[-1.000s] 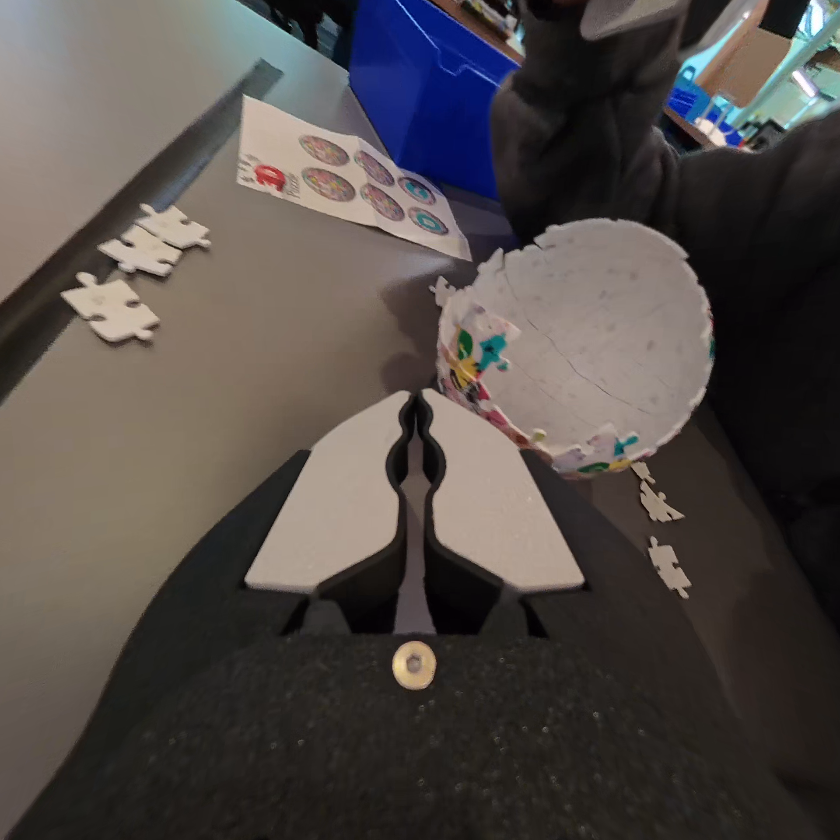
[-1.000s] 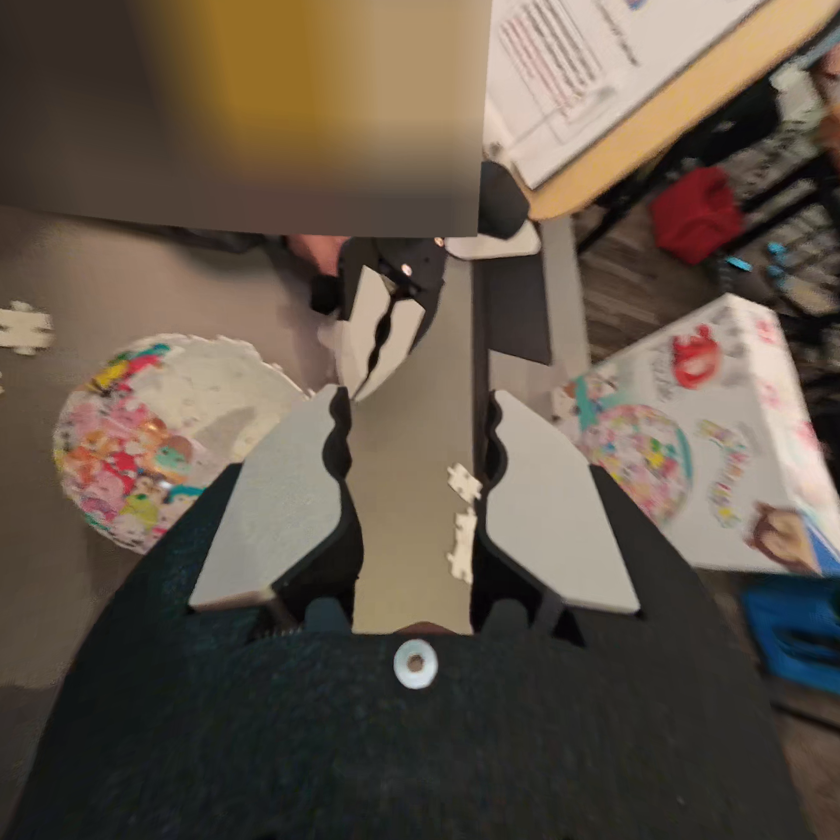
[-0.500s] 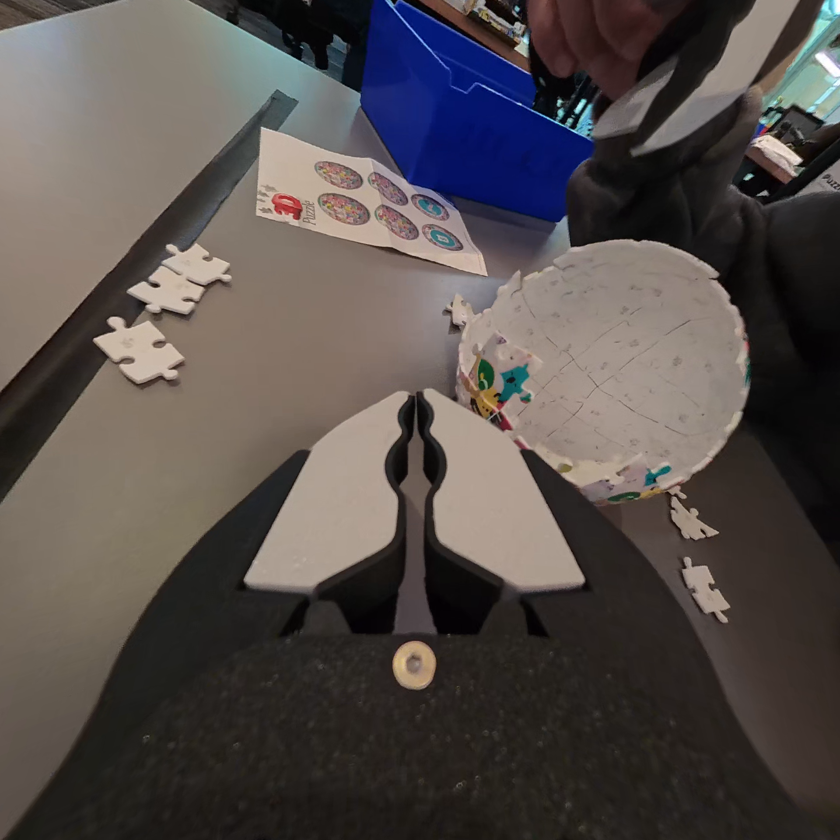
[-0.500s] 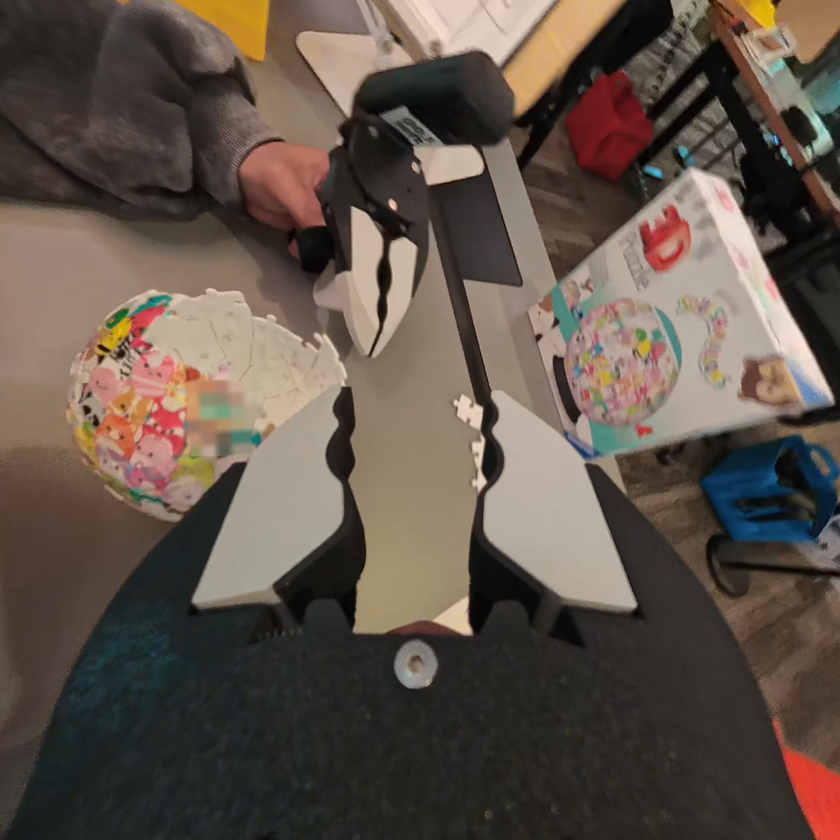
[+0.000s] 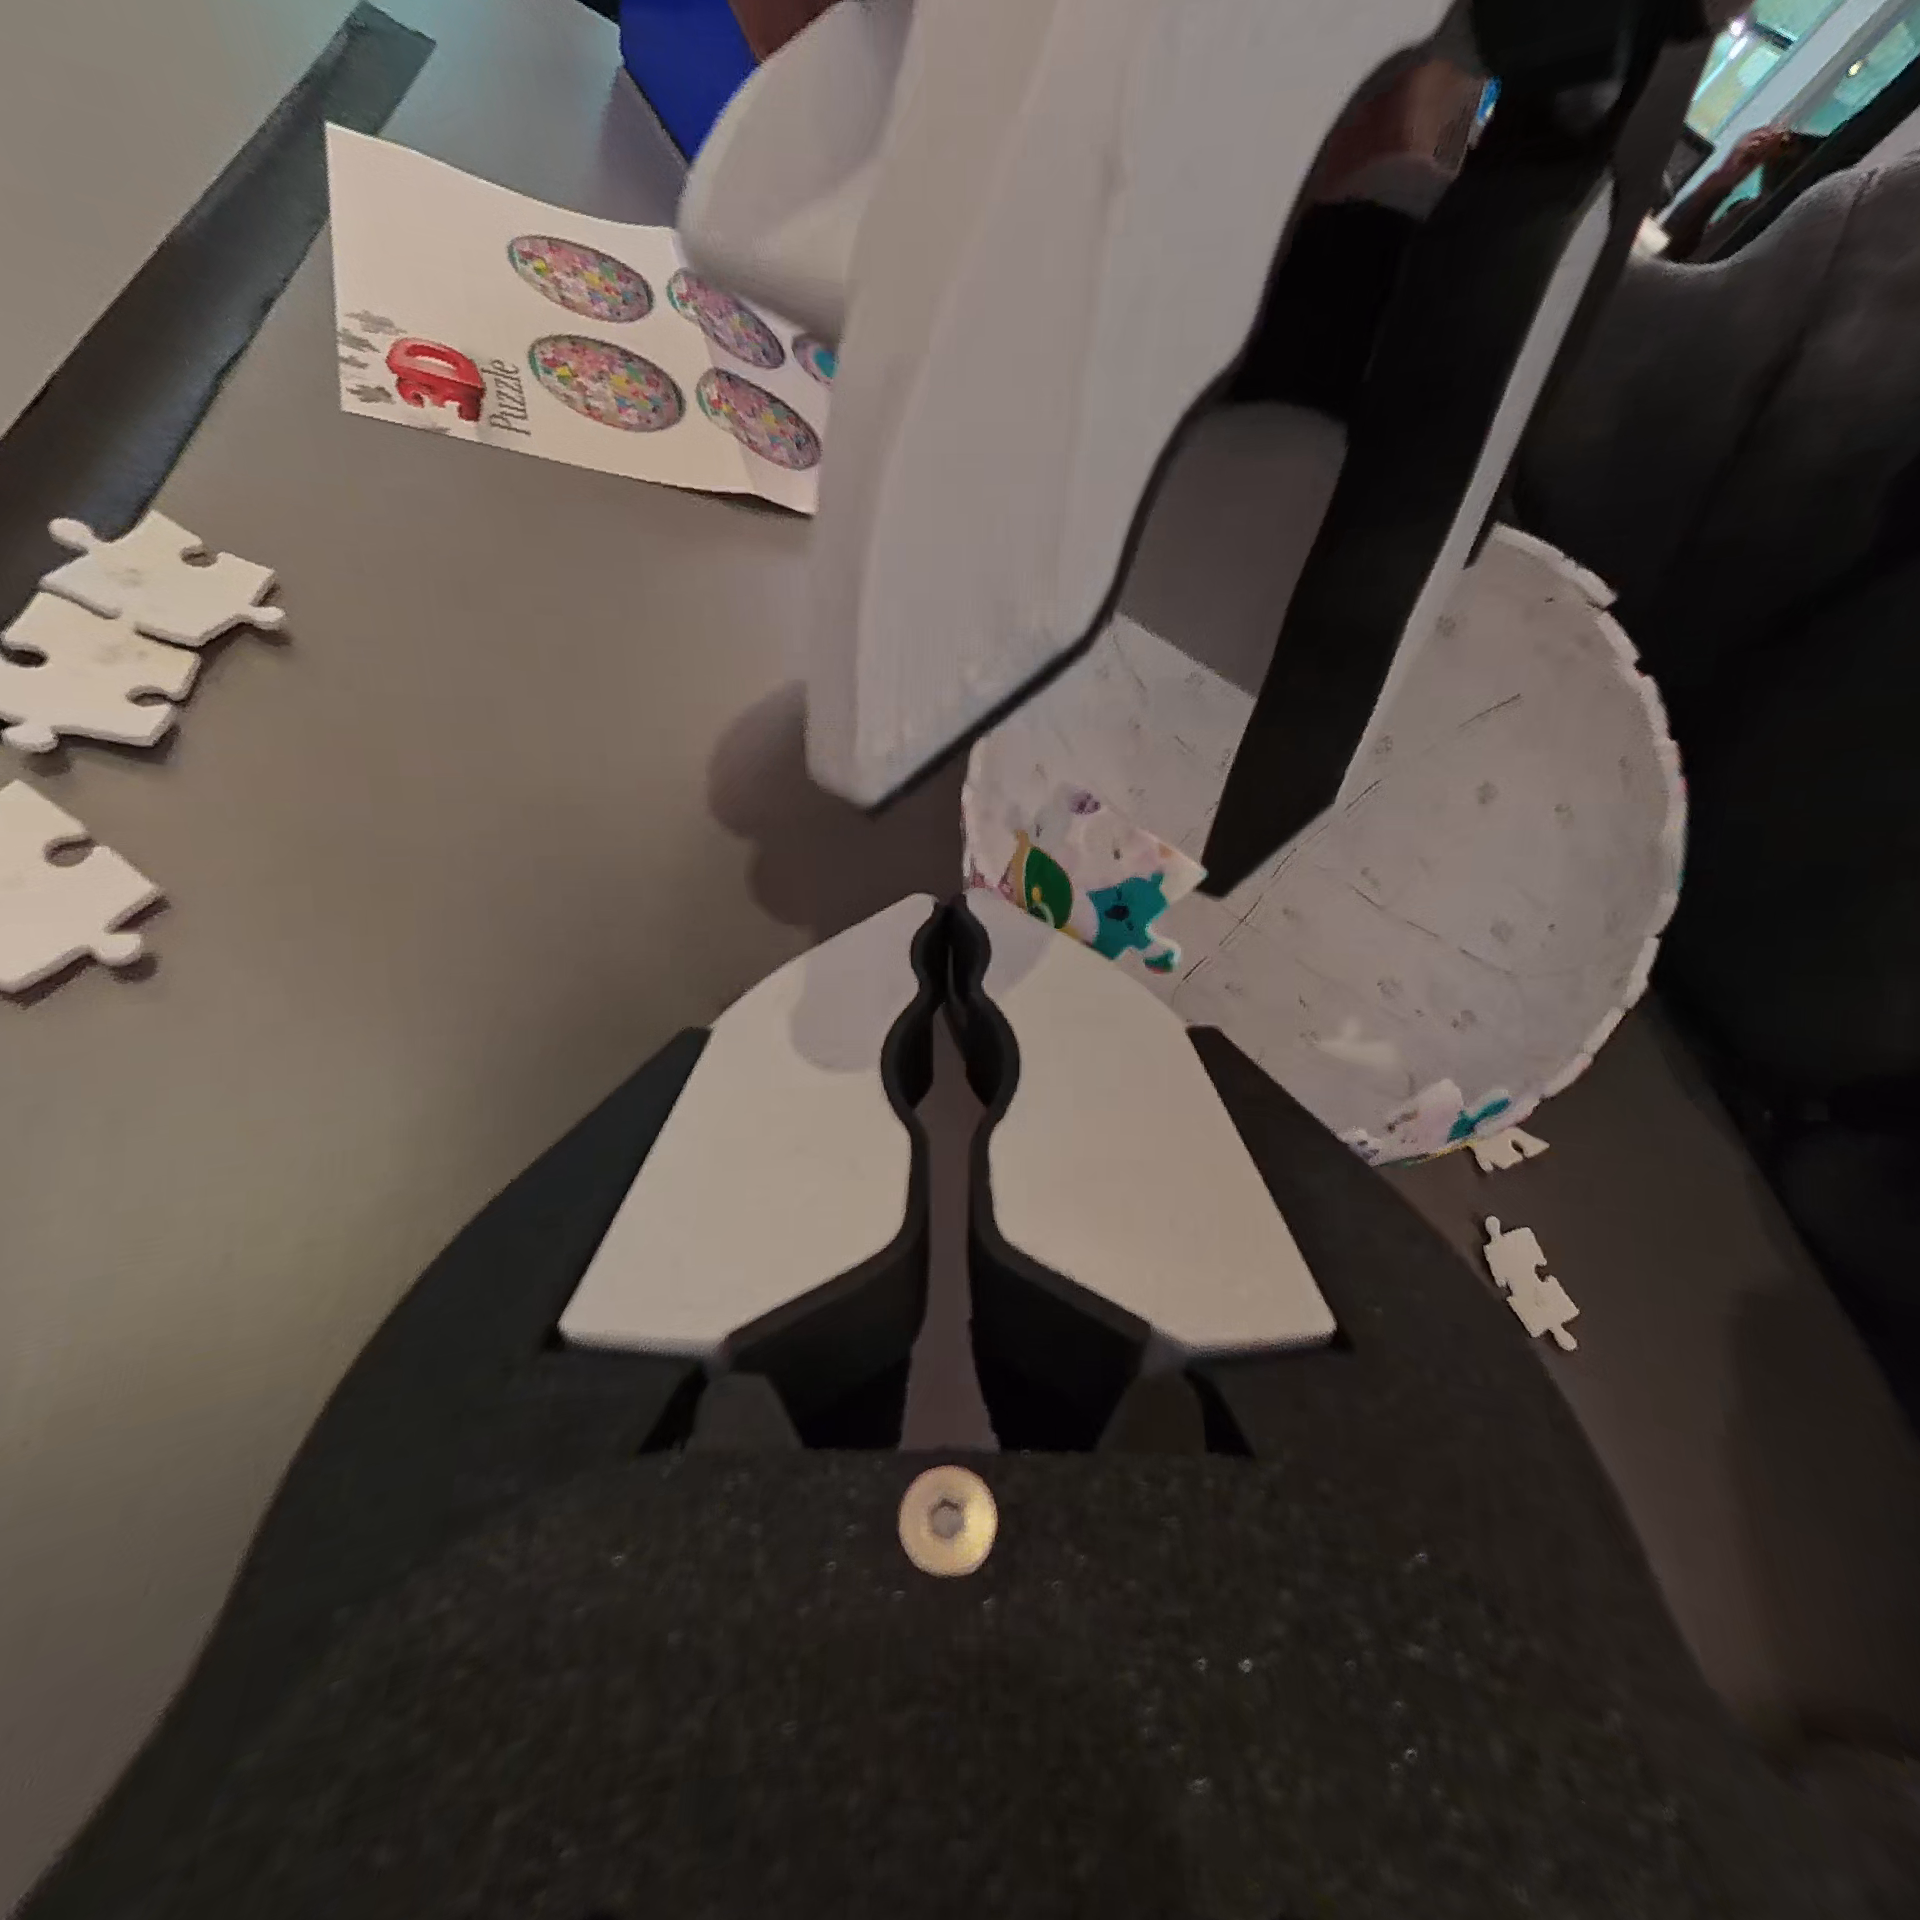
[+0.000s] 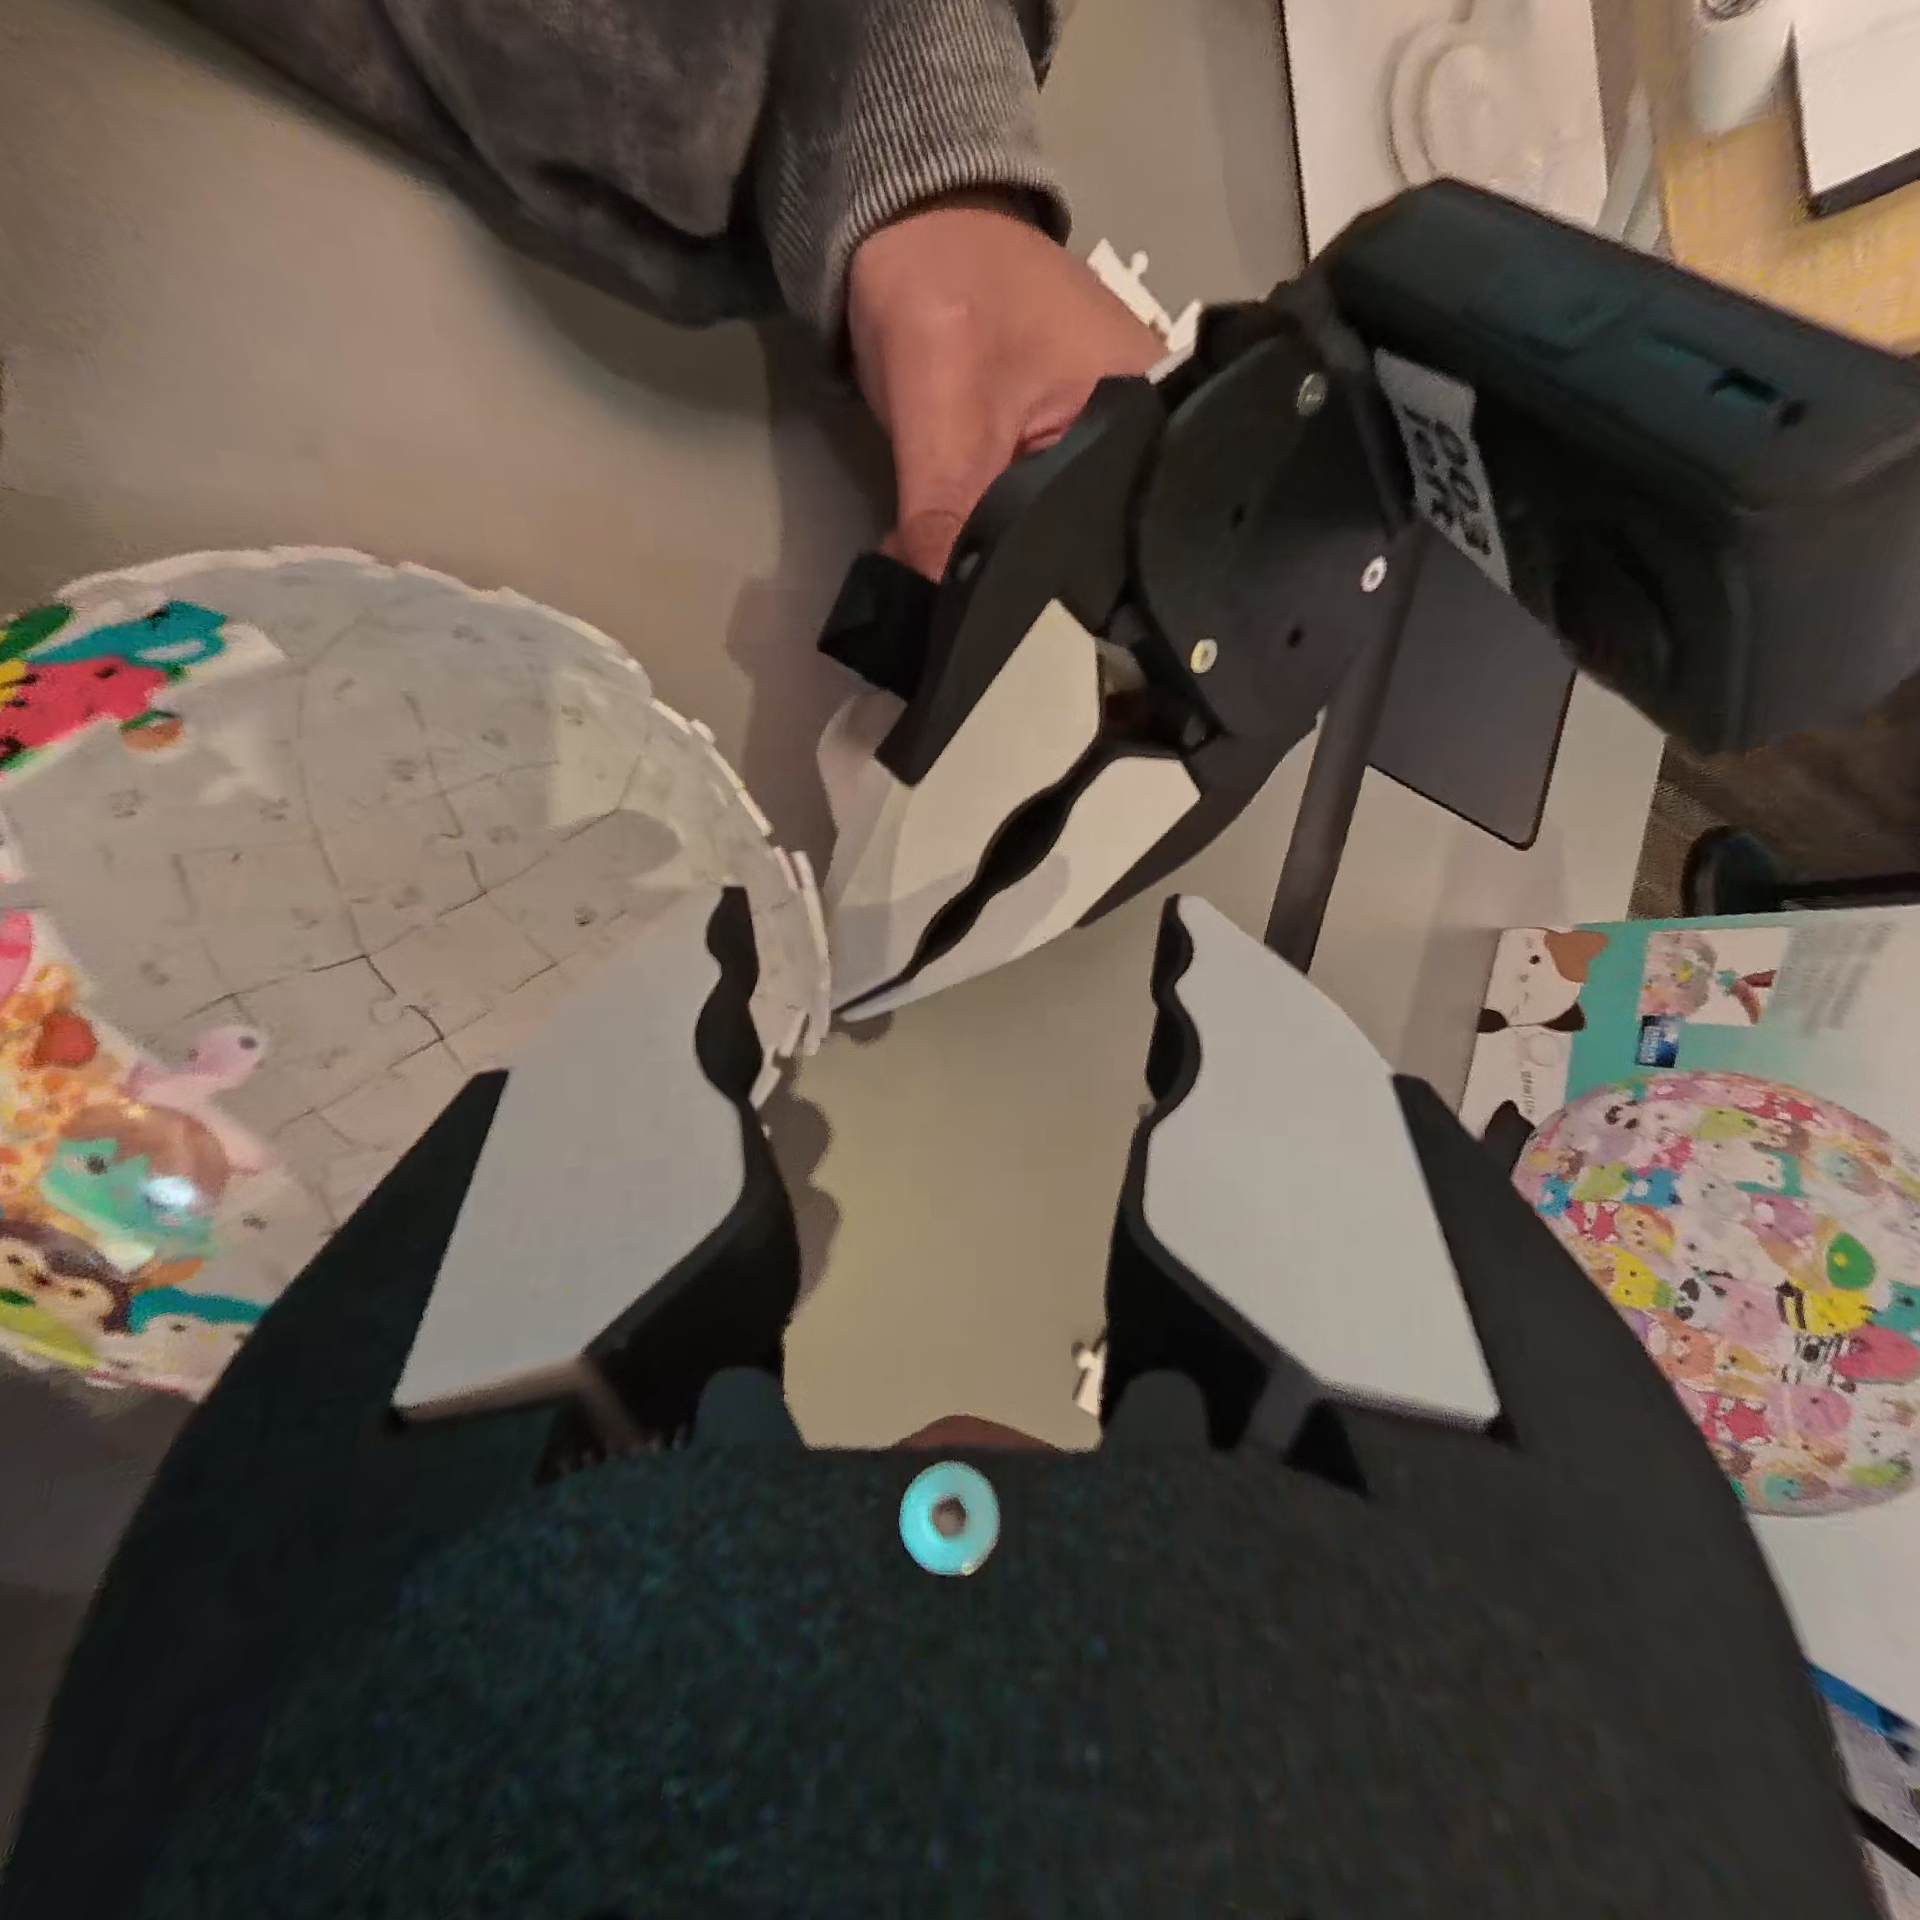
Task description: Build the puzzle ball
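Observation:
The half-built puzzle ball point(image 5: 1455, 883) lies on the grey table as an open shell, white inside and with colourful cartoon prints outside; it also shows in the right wrist view point(image 6: 364, 831). My left gripper point(image 5: 951, 914) is shut, with nothing visible between its fingers, and its tips sit just left of the ball's near rim. My right gripper point(image 6: 951, 935) is open and empty. It hangs over the ball's rim, one finger on each side of it, right above the left gripper's tips point(image 6: 852, 1003). In the left wrist view the right gripper point(image 5: 1039, 831) comes down from above.
Loose white pieces point(image 5: 104, 644) lie on the left, and small ones point(image 5: 1527, 1278) to the right of the ball. A printed leaflet point(image 5: 571, 343) and a blue bin point(image 5: 675, 62) are behind. The puzzle box point(image 6: 1714, 1195) lies on the right. A hand point(image 6: 966, 384) holds the left gripper. The grippers' ends are close to 5 cm from one another.
My right gripper has swung down, still open, to the ball's rim and close above the left gripper. My left gripper stays shut and has edged closer to the rim.

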Available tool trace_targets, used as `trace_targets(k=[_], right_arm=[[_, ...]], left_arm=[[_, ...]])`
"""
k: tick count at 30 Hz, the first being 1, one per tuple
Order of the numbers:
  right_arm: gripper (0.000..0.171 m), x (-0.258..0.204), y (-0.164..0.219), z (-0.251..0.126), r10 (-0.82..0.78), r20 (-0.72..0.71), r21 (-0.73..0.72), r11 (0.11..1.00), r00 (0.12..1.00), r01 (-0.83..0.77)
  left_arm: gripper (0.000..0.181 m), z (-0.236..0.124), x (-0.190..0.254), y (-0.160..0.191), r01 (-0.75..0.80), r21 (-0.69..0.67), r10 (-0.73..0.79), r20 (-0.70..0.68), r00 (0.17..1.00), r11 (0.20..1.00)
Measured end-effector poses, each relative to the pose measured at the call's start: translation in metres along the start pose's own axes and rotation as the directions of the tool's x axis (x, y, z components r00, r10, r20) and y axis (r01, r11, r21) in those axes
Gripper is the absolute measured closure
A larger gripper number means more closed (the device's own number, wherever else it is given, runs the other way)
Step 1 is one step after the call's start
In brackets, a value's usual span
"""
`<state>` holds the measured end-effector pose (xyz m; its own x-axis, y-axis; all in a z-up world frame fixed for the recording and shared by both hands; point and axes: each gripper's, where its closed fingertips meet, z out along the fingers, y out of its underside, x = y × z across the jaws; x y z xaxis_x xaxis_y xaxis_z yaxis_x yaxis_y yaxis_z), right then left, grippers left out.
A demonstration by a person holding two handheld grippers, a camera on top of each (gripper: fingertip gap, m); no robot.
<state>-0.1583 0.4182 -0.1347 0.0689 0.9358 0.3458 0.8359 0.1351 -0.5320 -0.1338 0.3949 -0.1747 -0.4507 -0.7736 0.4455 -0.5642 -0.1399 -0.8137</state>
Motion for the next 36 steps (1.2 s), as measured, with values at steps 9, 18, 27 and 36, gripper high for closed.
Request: trace_targets(k=[9, 18, 27, 36], right_arm=[[0.102, 0.0, 0.009, 0.011, -0.066, -0.058, -0.115, 0.992, 0.996, 0.059], [0.1, 0.004, 0.017, 0.016, -0.045, -0.076, -0.141, 0.989, 0.996, 0.034], [0.101, 0.001, 0.011, 0.015, -0.037, -0.061, -0.119, 0.992, 0.997, 0.029], [0.099, 0.006, 0.012, 0.015, -0.032, -0.087, -0.129, 0.991, 0.996, 0.021]], left_arm=[[0.181, -0.003, -0.005, -0.001, 0.013, 0.013, -0.014, 0.035, 0.999, 1.0], [0.181, 0.003, -0.005, 0.013, -0.031, -0.082, 0.038, 0.079, 0.996, 0.996], [0.181, -0.007, -0.004, 0.014, -0.005, -0.052, 0.009, 0.075, 0.997, 0.999], [0.181, -0.005, 0.0, 0.019, -0.03, -0.081, 0.036, 0.07, 0.997, 0.996]])
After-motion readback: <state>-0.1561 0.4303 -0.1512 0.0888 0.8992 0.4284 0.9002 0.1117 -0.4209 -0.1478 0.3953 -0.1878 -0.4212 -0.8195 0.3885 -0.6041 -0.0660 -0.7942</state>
